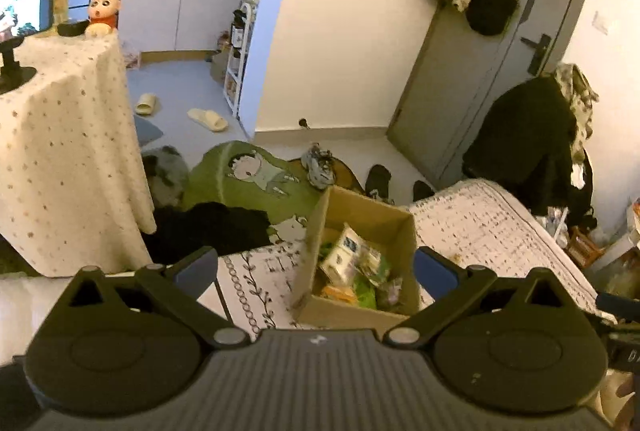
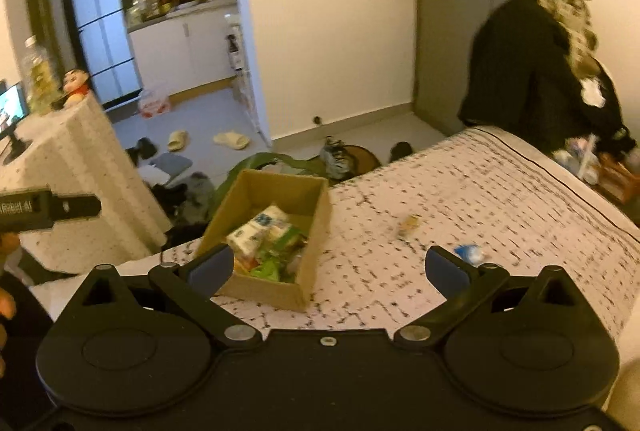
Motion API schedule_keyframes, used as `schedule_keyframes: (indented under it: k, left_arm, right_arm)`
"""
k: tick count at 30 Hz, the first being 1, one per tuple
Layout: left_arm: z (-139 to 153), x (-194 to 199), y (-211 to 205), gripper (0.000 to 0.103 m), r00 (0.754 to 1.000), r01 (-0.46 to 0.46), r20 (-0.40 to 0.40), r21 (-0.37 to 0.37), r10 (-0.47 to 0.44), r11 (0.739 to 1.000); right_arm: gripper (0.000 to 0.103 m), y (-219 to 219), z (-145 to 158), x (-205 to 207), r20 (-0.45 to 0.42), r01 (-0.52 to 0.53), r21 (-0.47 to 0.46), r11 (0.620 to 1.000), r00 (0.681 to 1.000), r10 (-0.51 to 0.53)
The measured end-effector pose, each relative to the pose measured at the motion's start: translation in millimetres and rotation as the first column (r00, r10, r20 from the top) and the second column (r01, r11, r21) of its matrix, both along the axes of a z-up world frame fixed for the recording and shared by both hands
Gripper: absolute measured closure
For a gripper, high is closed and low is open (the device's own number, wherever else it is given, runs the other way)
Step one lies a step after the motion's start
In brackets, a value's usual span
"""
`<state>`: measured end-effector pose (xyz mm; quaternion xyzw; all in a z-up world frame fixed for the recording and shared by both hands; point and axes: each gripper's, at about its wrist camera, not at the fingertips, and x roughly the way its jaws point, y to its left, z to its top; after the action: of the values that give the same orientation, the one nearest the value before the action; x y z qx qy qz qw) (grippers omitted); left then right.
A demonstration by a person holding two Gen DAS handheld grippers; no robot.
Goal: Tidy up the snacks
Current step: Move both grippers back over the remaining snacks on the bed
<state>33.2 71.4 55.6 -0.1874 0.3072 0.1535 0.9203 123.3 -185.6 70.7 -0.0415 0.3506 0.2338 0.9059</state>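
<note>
Both grippers wide open and empty above the bed

The open brown cardboard box (image 2: pixel 280 231) of mixed snack packets (image 2: pixel 264 239) sits on the patterned white bedspread (image 2: pixel 480 199), centre-left in the right view; left gripper (image 1: pixel 316 267) and right gripper (image 2: pixel 328 267) grasp nothing. A small blue-white packet (image 2: pixel 470 253) and a brownish packet (image 2: pixel 409 224) lie loose, right of centre.

We see warm, dim indoor light; both fisheye views bend walls at the edges. The right wrist view is motion-blurred across the bedspread (image 2: pixel 480 191); the left is sharper.
</note>
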Motion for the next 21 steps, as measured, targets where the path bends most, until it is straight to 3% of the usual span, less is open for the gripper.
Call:
schedule_keyframes:
  k: [3, 6, 9, 15, 21]
  left_arm:
    - [-7, 8, -18, 0.000, 0.999, 0.040, -0.025, 0.002, -0.040, 0.999]
    - [-10, 5, -34, 0.000, 0.996, 0.092, 0.019, -0.021, -0.092, 0.996]
    - [-10, 9, -51, 0.000, 0.992, 0.118, -0.030, -0.028, -0.119, 0.993]
    - [-16, 15, -84, 0.000, 0.975, 0.221, -0.043, 0.042, -0.220, 0.974]
    - [-37, 51, -91, 0.000, 0.962, 0.267, -0.061, -0.009, -0.267, 0.964]
  right_arm:
    - [0.000, -16, -3, 3, 0.002, 0.028, 0.002, 1.000, 1.000, -0.028]
    - [0.000, -20, -14, 18, -0.026, 0.072, -0.037, 0.997, 0.997, -0.073]
    - [0.000, -22, -25, 26, -0.044, 0.083, -0.035, 0.996, 0.995, -0.084]
    - [0.000, -36, -46, 37, -0.058, 0.128, -0.024, 0.992, 0.990, -0.129]
    - [0.000, -51, -65, 45, -0.035, 0.172, -0.009, 0.985, 0.985, -0.172]
